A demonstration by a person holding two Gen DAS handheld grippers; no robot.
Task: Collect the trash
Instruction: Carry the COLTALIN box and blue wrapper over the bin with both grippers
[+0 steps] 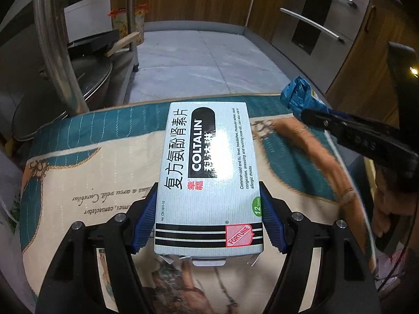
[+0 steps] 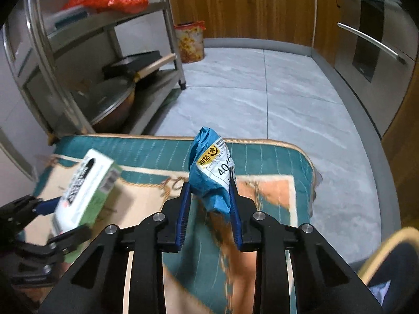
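Left gripper (image 1: 209, 217): I grip the Coltalin box (image 1: 209, 167), jaws clamping its sides.
Right gripper (image 2: 209, 204): I pinch the crumpled blue wrapper (image 2: 210, 170) between its jaws.

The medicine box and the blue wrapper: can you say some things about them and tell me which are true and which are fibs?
1. The left claw holds the medicine box. True.
2. The right claw is holding nothing. False: it is shut on a crumpled blue wrapper.
3. The box says COLTALIN. True.
4. The wrapper is red. False: it is blue, with a white and yellow label.
5. A patterned cloth with a teal border lies under both claws. True.
6. The floor is covered in grass. False: it is grey tile.
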